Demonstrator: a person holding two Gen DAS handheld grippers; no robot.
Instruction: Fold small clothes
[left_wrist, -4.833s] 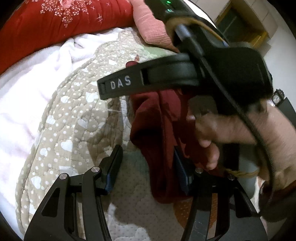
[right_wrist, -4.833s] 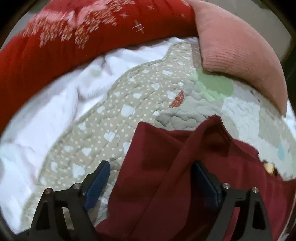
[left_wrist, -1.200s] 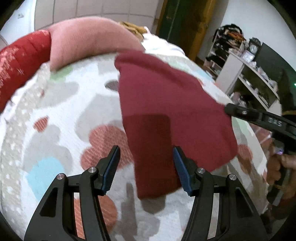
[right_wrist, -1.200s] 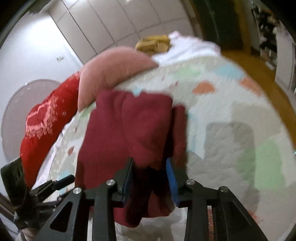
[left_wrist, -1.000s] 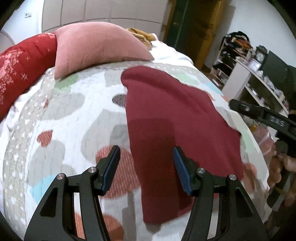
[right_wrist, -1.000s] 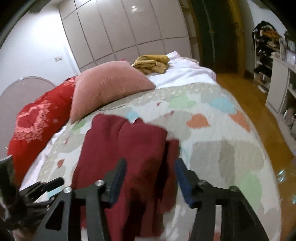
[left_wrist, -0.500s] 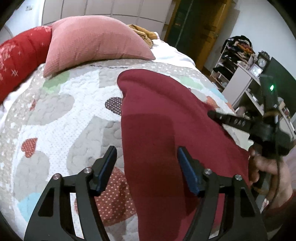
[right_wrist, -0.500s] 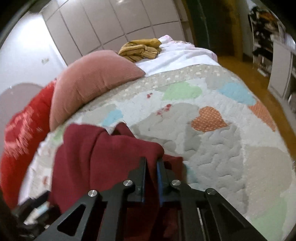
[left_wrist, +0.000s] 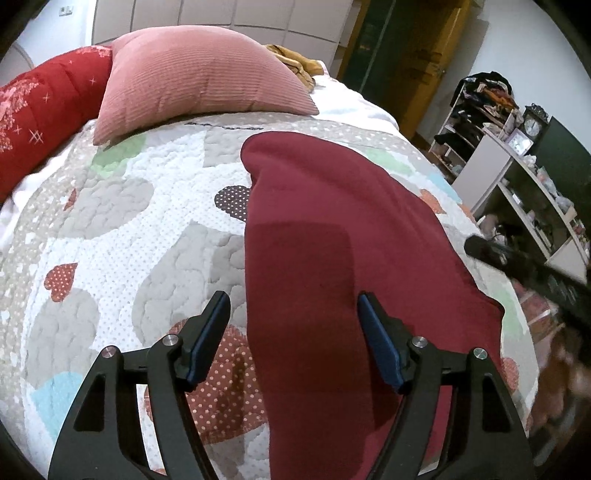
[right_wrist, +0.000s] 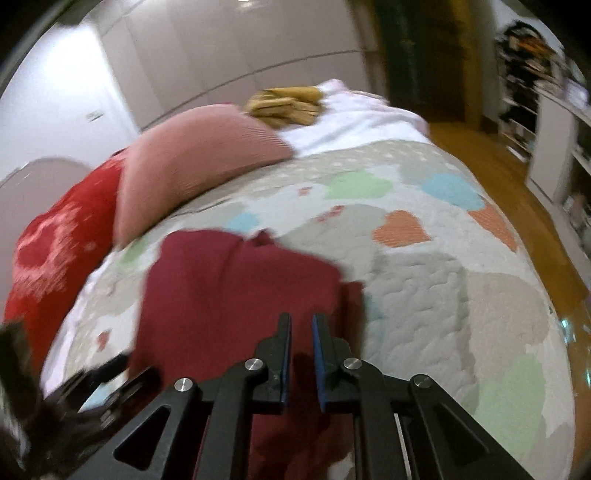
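Note:
A dark red garment lies spread flat on the heart-patterned quilt. My left gripper is open above its near left part, holding nothing. In the right wrist view the garment lies bunched with a fold along its right edge. My right gripper hovers over its near edge with the jaws nearly together; no cloth shows between them. The right gripper's finger also shows at the right of the left wrist view.
A pink cushion and a red cushion lie at the head of the bed. Yellow cloth sits on a white sheet behind. Shelves and wooden floor lie to the right.
The garment went from hanging in the grippers to lying spread on the quilt. My right gripper opened, let the cloth go, then closed its jaws and drew back. The left stayed open.

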